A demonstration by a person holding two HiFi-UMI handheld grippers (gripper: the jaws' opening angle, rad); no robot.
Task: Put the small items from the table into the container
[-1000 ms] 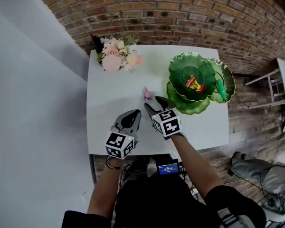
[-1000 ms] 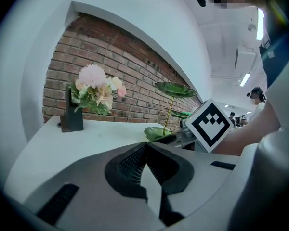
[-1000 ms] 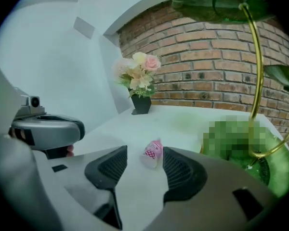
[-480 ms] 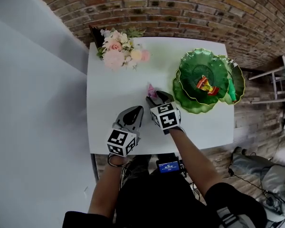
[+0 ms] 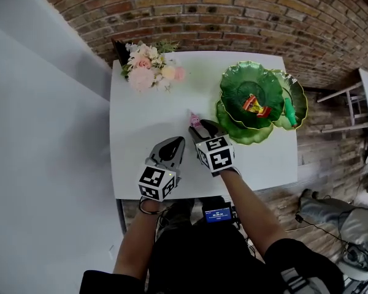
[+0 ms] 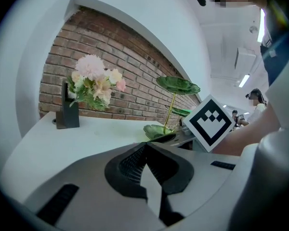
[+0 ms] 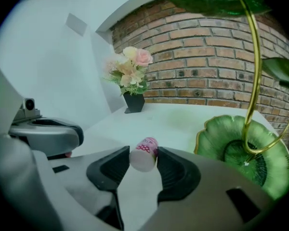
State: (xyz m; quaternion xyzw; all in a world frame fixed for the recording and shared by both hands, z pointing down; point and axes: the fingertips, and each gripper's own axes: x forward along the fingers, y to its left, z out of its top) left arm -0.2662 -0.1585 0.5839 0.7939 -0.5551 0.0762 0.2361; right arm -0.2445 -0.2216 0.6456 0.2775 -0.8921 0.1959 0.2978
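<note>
The small pink-and-white bottle (image 7: 145, 153) lies on the white surface (image 5: 147, 133) between the closing jaws of my right hand-held gripper (image 7: 143, 158). It looks light, smooth and likely to roll, so I pinch its middle squarely. My left hand-held gripper (image 6: 144, 147) is closed and empty.

Bright, even indoor light with soft shadows; ceiling lights (image 6: 244, 80) glow in the left gripper view. The white bench (image 5: 147, 133) glares mildly. Fisheye bends the brick wall (image 5: 233, 17); corners darken.

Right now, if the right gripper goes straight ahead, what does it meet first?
Most likely the small pink item, lying between the closing jaws of the right gripper; beyond it, bare table.
</note>
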